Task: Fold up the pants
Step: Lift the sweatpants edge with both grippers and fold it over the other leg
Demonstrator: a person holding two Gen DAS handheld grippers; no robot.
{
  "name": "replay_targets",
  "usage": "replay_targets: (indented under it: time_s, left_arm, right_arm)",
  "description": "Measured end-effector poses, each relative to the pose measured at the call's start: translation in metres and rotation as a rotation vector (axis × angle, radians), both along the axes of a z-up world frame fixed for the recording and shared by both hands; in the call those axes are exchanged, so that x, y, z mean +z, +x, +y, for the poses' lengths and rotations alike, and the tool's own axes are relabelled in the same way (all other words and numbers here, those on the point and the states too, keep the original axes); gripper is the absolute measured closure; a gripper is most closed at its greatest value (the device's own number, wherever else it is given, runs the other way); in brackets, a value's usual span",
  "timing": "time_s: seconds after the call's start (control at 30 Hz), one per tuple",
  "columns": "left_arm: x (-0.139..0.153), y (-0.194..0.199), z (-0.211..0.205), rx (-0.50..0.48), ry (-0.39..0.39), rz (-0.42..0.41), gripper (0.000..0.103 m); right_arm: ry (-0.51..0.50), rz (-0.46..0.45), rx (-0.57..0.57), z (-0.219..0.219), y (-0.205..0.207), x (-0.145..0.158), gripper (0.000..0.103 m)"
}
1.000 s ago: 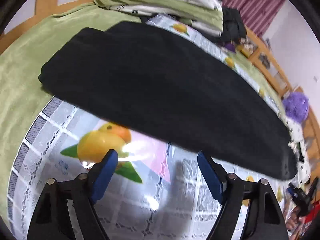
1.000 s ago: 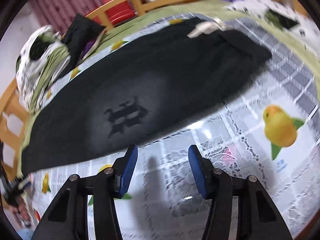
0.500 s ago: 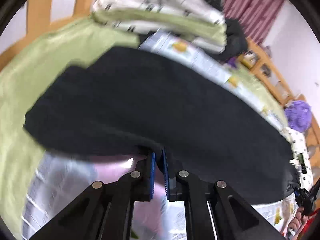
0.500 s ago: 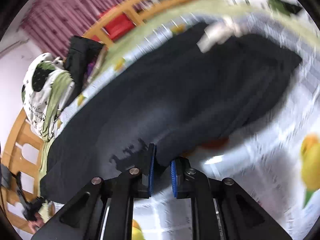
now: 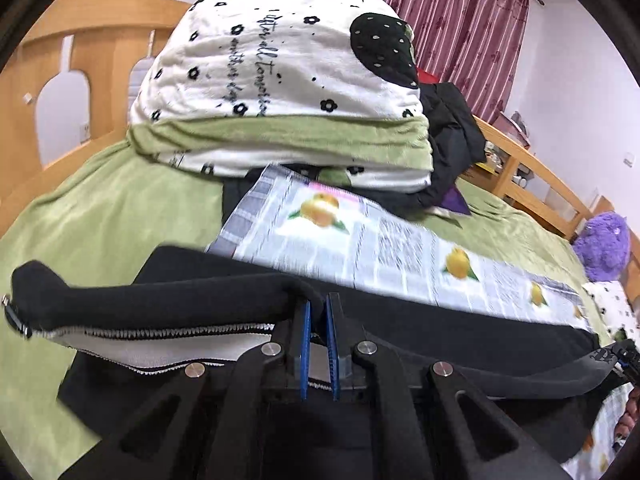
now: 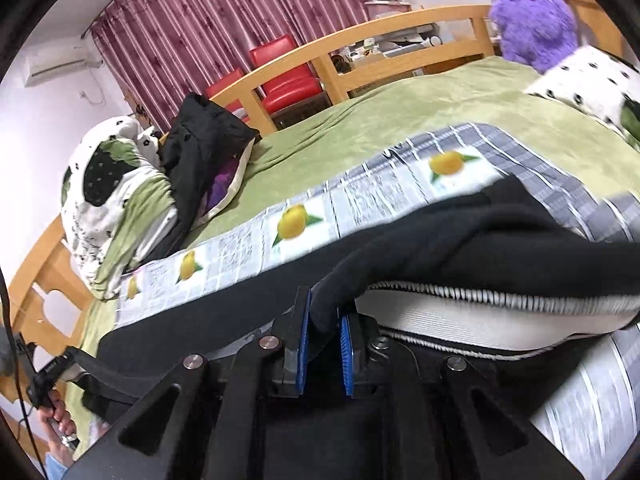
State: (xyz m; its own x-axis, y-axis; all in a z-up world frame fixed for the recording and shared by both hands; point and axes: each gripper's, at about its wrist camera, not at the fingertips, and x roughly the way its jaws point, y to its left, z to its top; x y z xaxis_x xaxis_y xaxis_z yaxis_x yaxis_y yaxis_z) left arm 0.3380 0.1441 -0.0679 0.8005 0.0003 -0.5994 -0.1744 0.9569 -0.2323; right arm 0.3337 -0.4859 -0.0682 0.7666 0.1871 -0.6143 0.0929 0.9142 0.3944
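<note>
The black pants [image 5: 160, 300] lie on a lemon-print cloth [image 5: 380, 240] on a green bed. My left gripper [image 5: 317, 308] is shut on the pants' near edge and holds it lifted, so the white inner lining with zigzag stitching [image 5: 160, 344] shows. My right gripper [image 6: 324, 320] is shut on the pants [image 6: 480, 240] too, with the near edge raised and white lining [image 6: 460, 316] visible. The rest of the pants hangs below both grippers.
A folded white and green blanket [image 5: 280, 80] and a black garment [image 5: 452, 128] are stacked at the head of the bed. A purple plush toy [image 6: 532, 12] sits by the wooden bed rail [image 6: 360, 44]. Red chairs [image 6: 288, 72] stand behind it.
Both grippers went from open above the cloth to shut on the pants' near edge, then lifted it up, turning the edge over so the white lining shows.
</note>
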Motion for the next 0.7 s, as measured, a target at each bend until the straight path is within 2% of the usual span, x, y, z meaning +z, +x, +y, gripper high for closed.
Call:
replay_targets:
  time_s: [0.1, 0.2, 0.3, 0.33, 0.37, 0.43, 0.53, 0.7]
  left_arm:
    - [-0.011, 0.031, -0.007, 0.008, 0.039, 0.021, 0.094]
    - [-0.03, 0.051, -0.013, 0.038, 0.099, 0.1, 0.09]
    - [-0.036, 0.046, -0.017, 0.053, 0.133, 0.137, 0.077]
    - [-0.034, 0.04, -0.017, 0.046, 0.133, 0.143, 0.065]
    - [-0.032, 0.032, -0.017, 0.045, 0.128, 0.141, 0.049]
    - [-0.025, 0.009, -0.017, 0.041, 0.117, 0.129, 0.036]
    - [-0.022, -0.028, -0.018, 0.018, 0.109, 0.141, 0.036]
    - [-0.047, -0.097, -0.005, -0.005, -0.005, 0.211, 0.036]
  right_arm:
    - [-0.025, 0.033, -0.027, 0.007, 0.046, -0.016, 0.089]
    - [-0.044, 0.092, -0.066, 0.009, 0.078, -0.037, 0.076]
    - [-0.067, 0.116, -0.091, 0.008, 0.08, -0.042, 0.069]
    - [-0.072, 0.12, -0.093, 0.008, 0.075, -0.04, 0.066]
    - [-0.074, 0.122, -0.086, 0.008, 0.065, -0.037, 0.062]
    - [-0.078, 0.125, -0.074, 0.007, 0.043, -0.033, 0.062]
    - [-0.097, 0.137, -0.054, 0.005, -0.005, -0.028, 0.06]
    - [-0.149, 0.144, -0.075, -0.004, -0.091, -0.037, 0.048]
